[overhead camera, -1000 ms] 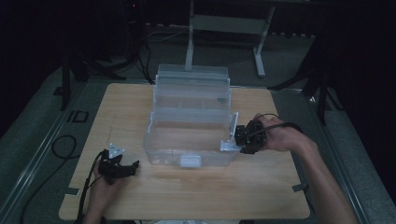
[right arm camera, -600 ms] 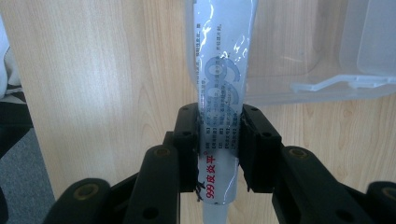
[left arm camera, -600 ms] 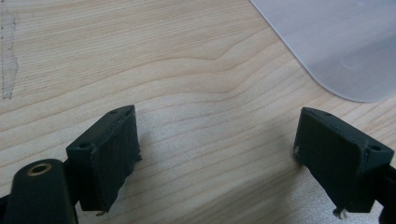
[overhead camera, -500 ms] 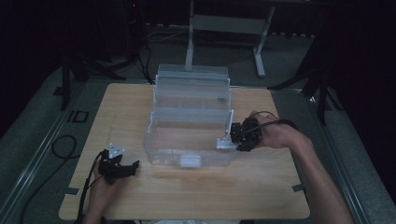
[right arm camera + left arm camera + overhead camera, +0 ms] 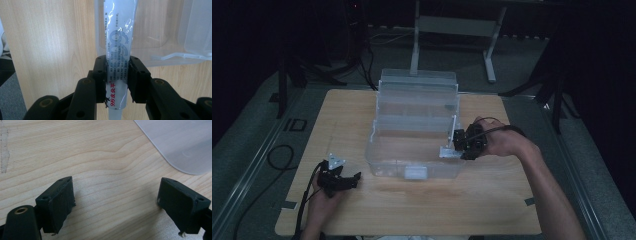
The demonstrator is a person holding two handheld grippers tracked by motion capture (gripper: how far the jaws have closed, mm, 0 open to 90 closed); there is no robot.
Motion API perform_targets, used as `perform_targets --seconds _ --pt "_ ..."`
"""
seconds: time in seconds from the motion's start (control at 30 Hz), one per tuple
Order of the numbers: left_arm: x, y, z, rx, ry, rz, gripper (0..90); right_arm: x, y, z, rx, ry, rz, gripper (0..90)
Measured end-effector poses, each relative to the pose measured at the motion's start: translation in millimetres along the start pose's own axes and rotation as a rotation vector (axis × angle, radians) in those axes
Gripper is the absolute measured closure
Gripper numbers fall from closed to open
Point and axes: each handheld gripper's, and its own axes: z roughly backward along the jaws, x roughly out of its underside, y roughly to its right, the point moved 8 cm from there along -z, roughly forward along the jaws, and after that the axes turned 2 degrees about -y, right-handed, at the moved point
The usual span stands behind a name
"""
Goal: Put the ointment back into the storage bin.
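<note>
- Right gripper view, centre of the frame: my right gripper (image 5: 117,81) is clamped on an ointment tube (image 5: 119,45), jaws pressing its flat sides near the lower end, above the white cap at the bottom edge.
- I judge the tube light and soft: a thin laminated skin that would dent or squeeze out if I pinched harder, and glossy enough to slip. Holding low, near the stiff shoulder by the cap, seems the safest place.
- It looks pale silver-white, with a large grey "999", small print, and red characters near my jaws.
- High view, right of centre: the tube's upper end (image 5: 452,131) stands at the right end wall of the clear plastic organiser box (image 5: 414,131) on the wooden table (image 5: 422,210).
- Lower left of the high view: my left gripper (image 5: 353,179) rests on the table, jaws spread wide with nothing between them, just beside the box.
</note>
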Motion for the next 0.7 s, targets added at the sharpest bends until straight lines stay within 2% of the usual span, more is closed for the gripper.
perform_targets --seconds 0.7 --pt "0.0 0.0 0.0 0.000 0.000 0.000 14.4 -17.8 5.9 -3.9 -0.008 0.022 0.010 70.2"
